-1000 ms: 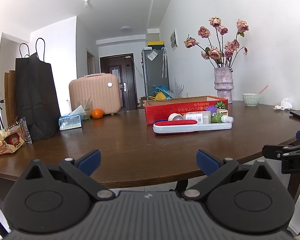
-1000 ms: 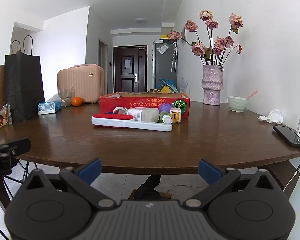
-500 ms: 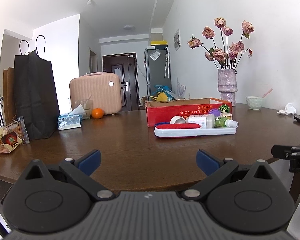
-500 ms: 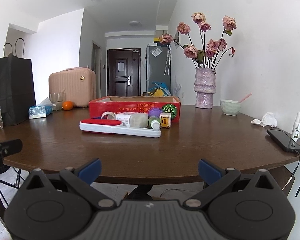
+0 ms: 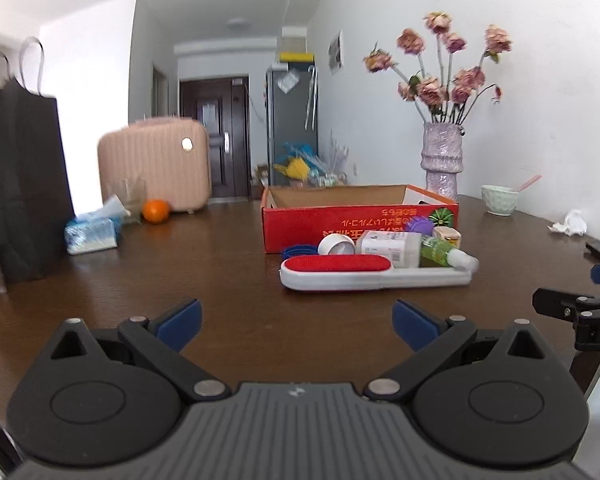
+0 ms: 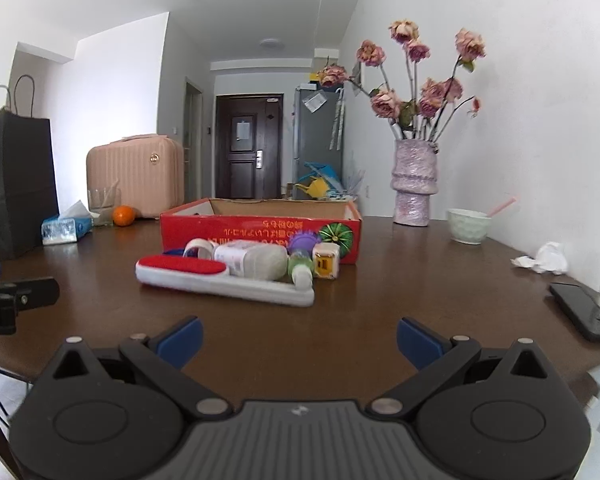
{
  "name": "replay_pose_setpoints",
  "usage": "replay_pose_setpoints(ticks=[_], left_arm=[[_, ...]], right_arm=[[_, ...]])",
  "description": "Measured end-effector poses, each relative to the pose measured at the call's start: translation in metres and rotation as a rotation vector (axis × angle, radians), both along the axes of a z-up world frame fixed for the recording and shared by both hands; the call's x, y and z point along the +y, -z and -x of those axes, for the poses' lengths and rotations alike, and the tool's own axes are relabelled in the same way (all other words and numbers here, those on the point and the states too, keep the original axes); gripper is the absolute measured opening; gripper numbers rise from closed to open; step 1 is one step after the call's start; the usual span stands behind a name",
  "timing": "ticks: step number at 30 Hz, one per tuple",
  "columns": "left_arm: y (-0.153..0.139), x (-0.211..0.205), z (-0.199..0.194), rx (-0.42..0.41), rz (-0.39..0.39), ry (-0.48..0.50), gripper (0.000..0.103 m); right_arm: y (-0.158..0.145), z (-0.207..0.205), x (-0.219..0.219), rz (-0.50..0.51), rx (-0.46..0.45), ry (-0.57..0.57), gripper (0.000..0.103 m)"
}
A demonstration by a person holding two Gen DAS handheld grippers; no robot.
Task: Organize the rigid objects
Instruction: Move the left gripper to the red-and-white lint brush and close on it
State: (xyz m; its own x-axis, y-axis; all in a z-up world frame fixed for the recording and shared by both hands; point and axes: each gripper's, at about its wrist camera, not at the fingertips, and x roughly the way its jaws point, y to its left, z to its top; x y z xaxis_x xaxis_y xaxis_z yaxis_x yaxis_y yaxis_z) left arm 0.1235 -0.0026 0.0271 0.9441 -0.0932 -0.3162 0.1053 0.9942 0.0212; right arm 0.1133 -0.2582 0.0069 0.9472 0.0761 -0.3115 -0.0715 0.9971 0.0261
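Observation:
A red cardboard box (image 5: pixel 360 220) (image 6: pixel 260 230) stands open-topped mid-table. In front of it lie a white lint brush with a red pad (image 5: pixel 374 274) (image 6: pixel 224 280), a white bottle (image 5: pixel 388 246) (image 6: pixel 256 260), a green tube (image 5: pixel 446 252) (image 6: pixel 300 270), a tape roll (image 5: pixel 336 245) (image 6: pixel 198 248), a purple spiky ball (image 6: pixel 302 241), a small cream box (image 6: pixel 325 266) and a blue lid (image 5: pixel 298 251). My left gripper (image 5: pixel 296 322) is open and empty, short of the brush. My right gripper (image 6: pixel 298 338) is also open and empty, nearer the table's front edge.
On the brown table (image 5: pixel 220 280) are a black paper bag (image 5: pixel 20 184), tissue pack (image 5: pixel 92 234), orange (image 5: pixel 155 211), pink case (image 5: pixel 156 164), flower vase (image 6: pixel 414 188), bowl (image 6: pixel 468 226), crumpled tissue (image 6: pixel 544 262) and phone (image 6: pixel 584 316).
Both grippers have moved forward over the table toward the pile by the red box, which looms larger. Both stay open; no object has moved.

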Motion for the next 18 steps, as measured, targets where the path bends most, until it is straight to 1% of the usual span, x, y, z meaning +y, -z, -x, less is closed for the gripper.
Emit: replay_pose_setpoints(ticks=[3,4,6,7,9,10,12,14,16,18], left_arm=[[-0.007,0.009,-0.042,0.063,0.045,-0.01,0.103],[-0.01,0.012,-0.055,0.085,0.065,-0.013,0.103],[-0.015,0.016,-0.082,0.125,0.094,-0.01,0.103],[-0.016,0.017,-0.095,0.134,0.094,0.007,0.103],[-0.015,0.016,-0.115,0.138,0.068,0.019,0.103],[-0.013,0.015,-0.126,0.141,0.049,0.019,0.103],[-0.008,0.012,-0.148,0.179,0.024,0.021,0.102],[-0.003,0.01,-0.164,0.202,0.017,0.047,0.099],[0.001,0.008,-0.176,0.218,0.011,0.067,0.096],[0.005,0.008,-0.184,0.233,0.015,0.067,0.093]], right_arm=[[-0.003,-0.036,-0.009,-0.009,0.028,-0.011,0.103],[-0.004,-0.049,-0.011,-0.004,0.053,-0.012,0.103],[-0.006,-0.069,-0.016,-0.02,0.09,-0.049,0.103],[-0.006,-0.08,-0.019,-0.03,0.11,-0.057,0.103],[-0.004,-0.104,-0.023,-0.05,0.18,-0.045,0.102],[-0.002,-0.114,-0.024,-0.07,0.205,-0.048,0.096],[0.003,-0.135,-0.026,-0.102,0.24,-0.058,0.088],[0.008,-0.151,-0.026,-0.116,0.255,-0.047,0.083],[0.012,-0.169,-0.027,-0.115,0.278,-0.022,0.069],[0.015,-0.179,-0.03,-0.094,0.284,-0.003,0.061]])
